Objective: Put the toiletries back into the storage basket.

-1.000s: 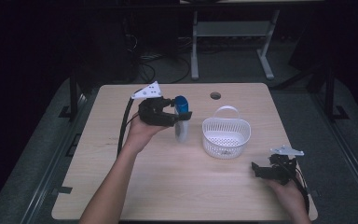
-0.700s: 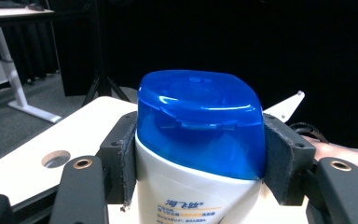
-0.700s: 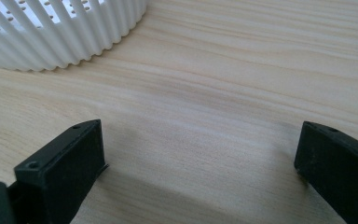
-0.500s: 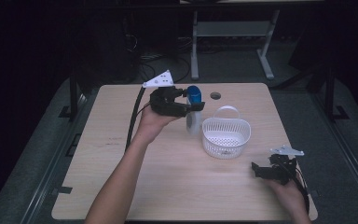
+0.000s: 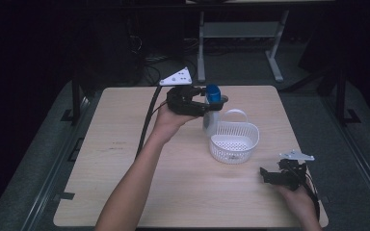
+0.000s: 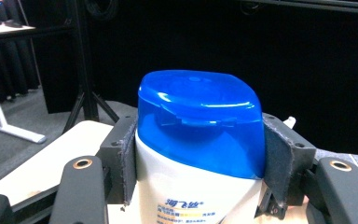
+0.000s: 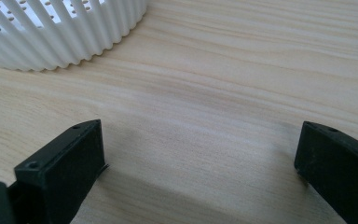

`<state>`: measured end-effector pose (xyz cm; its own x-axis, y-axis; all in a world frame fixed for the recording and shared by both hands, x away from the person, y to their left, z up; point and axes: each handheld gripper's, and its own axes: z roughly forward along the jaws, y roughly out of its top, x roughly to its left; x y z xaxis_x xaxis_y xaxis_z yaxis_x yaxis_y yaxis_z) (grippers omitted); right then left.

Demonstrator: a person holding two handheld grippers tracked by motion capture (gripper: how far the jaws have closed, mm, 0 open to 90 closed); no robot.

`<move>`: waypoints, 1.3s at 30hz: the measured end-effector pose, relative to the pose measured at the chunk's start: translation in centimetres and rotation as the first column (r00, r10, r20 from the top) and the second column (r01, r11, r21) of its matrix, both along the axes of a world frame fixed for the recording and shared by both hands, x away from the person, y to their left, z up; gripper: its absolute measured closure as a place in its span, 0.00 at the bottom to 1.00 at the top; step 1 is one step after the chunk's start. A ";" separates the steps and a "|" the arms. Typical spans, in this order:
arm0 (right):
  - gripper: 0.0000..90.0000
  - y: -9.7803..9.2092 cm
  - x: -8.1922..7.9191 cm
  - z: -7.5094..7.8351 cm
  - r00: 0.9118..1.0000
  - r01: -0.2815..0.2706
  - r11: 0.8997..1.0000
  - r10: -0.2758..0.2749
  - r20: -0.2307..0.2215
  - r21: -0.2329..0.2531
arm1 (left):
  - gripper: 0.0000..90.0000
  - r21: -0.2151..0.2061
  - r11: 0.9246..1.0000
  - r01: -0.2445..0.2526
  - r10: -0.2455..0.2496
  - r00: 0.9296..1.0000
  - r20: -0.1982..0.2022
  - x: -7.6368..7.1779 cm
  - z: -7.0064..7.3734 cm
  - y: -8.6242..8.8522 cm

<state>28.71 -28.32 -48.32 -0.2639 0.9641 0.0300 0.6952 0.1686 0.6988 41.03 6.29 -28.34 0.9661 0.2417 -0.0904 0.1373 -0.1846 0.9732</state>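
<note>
A white bottle with a blue cap (image 5: pixel 212 102) hangs upright in the air, just left of and behind the white slotted basket (image 5: pixel 235 140). My left gripper (image 5: pixel 211 103) is shut on it just under the cap. In the left gripper view the bottle (image 6: pixel 199 154) sits between the two padded jaws, with blue print on its white body. My right gripper (image 5: pixel 266 174) rests low over the table (image 5: pixel 125 159) near the front right corner, open, with nothing between its jaws (image 7: pixel 200 163). The basket's ribbed wall (image 7: pixel 60 32) is at the top left of the right gripper view.
The basket has a white handle at its far side (image 5: pixel 236 113). A round hole (image 5: pixel 221 98) is cut in the tabletop behind the bottle. Past the table's far edge stand the legs of a white desk frame (image 5: pixel 274 62) on dark floor.
My left gripper has carried the bottle right and up, from left of the basket to just beside its rear left rim. The right gripper has stayed still.
</note>
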 end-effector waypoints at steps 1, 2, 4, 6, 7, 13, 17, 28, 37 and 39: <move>0.01 0.0 0.0 0.0 1.000 0.000 1.000 0.000 0.001 0.000 | 0.42 0.001 1.000 0.004 -0.004 1.000 0.003 0.1 0.0 -0.3; 0.01 0.0 0.0 0.0 1.000 0.000 1.000 0.000 0.001 0.000 | 0.42 0.001 1.000 0.010 -0.010 1.000 0.003 0.1 0.0 -0.5; 0.01 0.0 0.0 0.0 1.000 -0.001 1.000 0.001 0.001 0.000 | 0.42 0.002 1.000 0.018 -0.018 1.000 0.004 0.1 0.0 -1.0; 0.01 0.0 0.0 0.0 1.000 -0.001 1.000 0.001 0.001 0.000 | 0.42 0.002 1.000 0.026 -0.026 1.000 0.004 0.1 -0.1 -1.4; 0.01 0.0 0.0 0.0 1.000 -0.001 1.000 0.001 0.001 0.000 | 0.42 0.005 1.000 0.029 -0.029 1.000 0.004 0.1 -0.1 -1.6; 0.01 0.0 0.0 0.0 1.000 -0.001 1.000 0.001 0.001 -0.001 | 0.42 0.004 0.999 0.045 -0.045 0.999 0.006 0.2 -0.8 -2.5; 0.01 0.0 0.0 0.0 1.000 -0.001 1.000 0.001 0.001 0.000 | 0.42 0.005 0.999 0.048 -0.048 0.999 -0.003 0.2 -1.4 -2.8; 0.01 0.0 0.0 0.0 1.000 0.000 1.000 0.000 0.001 -0.001 | 0.42 0.022 0.999 0.047 -0.046 0.999 -0.019 0.6 -4.0 -3.0; 0.01 0.0 0.0 0.0 1.000 0.002 1.000 -0.002 0.001 -0.001 | 0.42 0.035 0.999 0.035 -0.034 0.999 -0.022 0.9 -5.7 -3.0; 0.01 0.0 0.0 0.0 1.000 0.001 1.000 -0.001 0.000 0.001 | 0.42 0.037 0.999 0.031 -0.030 0.999 -0.025 1.0 -6.0 -3.0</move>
<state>28.72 -28.33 -48.32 -0.2633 0.9642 0.0306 0.6952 0.1676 0.6990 42.00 3.28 -34.36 0.9708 0.2157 -0.1051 0.1543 -0.2257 0.9619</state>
